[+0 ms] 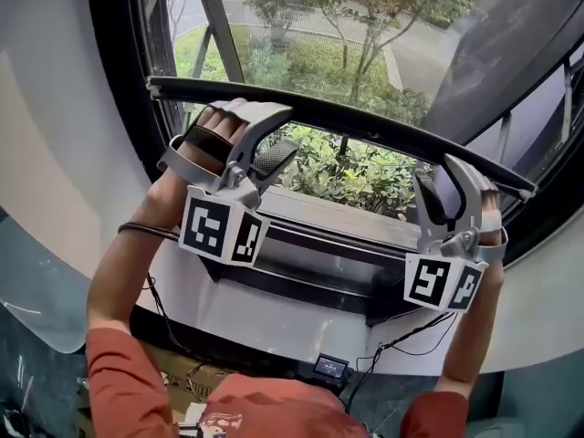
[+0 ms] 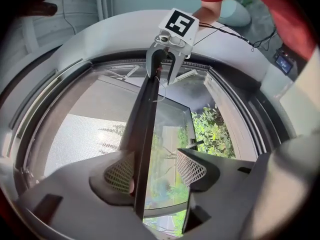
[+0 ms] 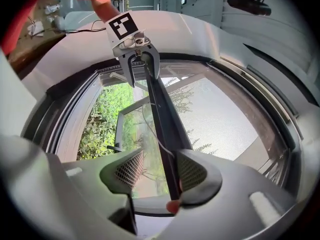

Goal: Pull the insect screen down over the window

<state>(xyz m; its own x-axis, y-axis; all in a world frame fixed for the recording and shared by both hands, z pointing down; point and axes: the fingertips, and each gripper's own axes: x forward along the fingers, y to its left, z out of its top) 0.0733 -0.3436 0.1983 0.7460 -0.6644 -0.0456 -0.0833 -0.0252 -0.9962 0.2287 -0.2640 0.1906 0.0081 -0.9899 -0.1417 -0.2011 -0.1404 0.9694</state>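
The insect screen's dark pull bar (image 1: 347,121) runs across the window, with grey mesh (image 2: 75,139) above it. My left gripper (image 1: 278,135) straddles the bar's left end. In the left gripper view the bar (image 2: 145,119) lies against one pad while the other pad (image 2: 192,168) stands clear of it, so the left gripper (image 2: 155,171) is open. My right gripper (image 1: 445,185) straddles the bar's right end. In the right gripper view the bar (image 3: 162,109) rests beside one pad (image 3: 192,171) and the other pad is apart, so the right gripper (image 3: 160,171) is open too.
Below the bar the open pane shows green shrubs (image 1: 356,172) outside. A dark sill (image 1: 347,245) and a white curved wall ledge (image 1: 274,322) lie under the window. A small device with a lit display (image 1: 330,367) and cables sit near my body.
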